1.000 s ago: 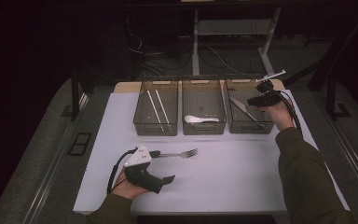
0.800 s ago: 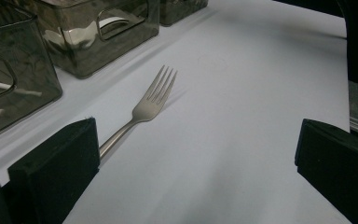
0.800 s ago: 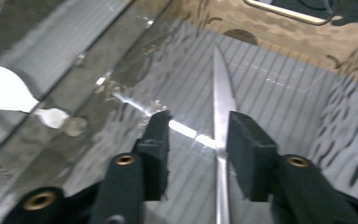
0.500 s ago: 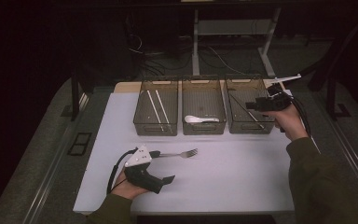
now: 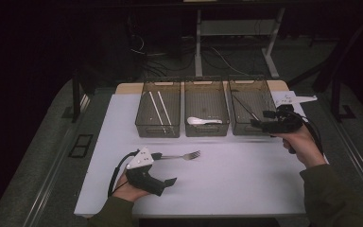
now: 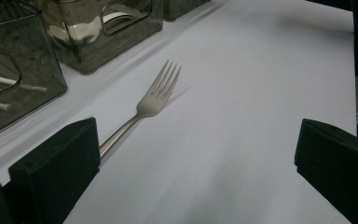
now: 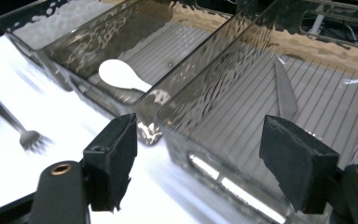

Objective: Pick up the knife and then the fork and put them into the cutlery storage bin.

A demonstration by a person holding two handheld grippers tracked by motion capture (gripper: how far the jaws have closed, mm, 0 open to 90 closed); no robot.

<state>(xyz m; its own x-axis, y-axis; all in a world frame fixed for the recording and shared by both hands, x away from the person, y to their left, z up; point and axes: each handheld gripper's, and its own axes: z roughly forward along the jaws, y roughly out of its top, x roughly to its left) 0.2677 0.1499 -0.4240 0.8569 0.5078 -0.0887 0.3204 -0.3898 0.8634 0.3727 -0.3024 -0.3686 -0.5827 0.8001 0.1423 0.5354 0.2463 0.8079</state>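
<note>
Jaws of the left gripper [image 6: 196,172] are spread wide; a shiny silver metal fork [image 6: 144,105] lies just ahead. Right gripper [image 7: 200,168] gapes too, before a clear plastic bin [image 7: 242,107] holding a knife [image 7: 284,91].

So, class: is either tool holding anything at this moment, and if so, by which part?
Nothing is held. The left tool is open, its jaws apart beside the fork handle. The right tool is open too, in front of the bin with the knife.
</note>
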